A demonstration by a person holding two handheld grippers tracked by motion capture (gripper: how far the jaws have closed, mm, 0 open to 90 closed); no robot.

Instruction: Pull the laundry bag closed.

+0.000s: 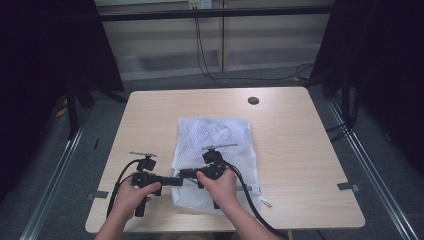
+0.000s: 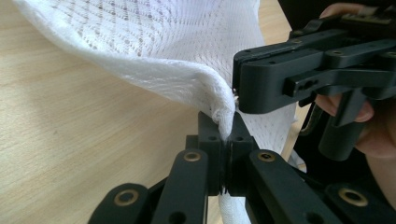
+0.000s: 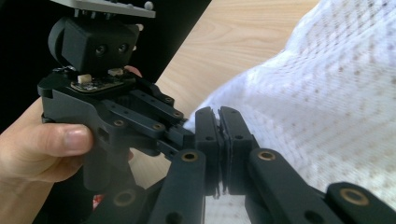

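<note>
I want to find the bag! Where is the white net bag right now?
In the high view the white net bag lies in the middle of the wooden table, toward the person's edge. The left gripper and right gripper pinch its near left edge.
</note>
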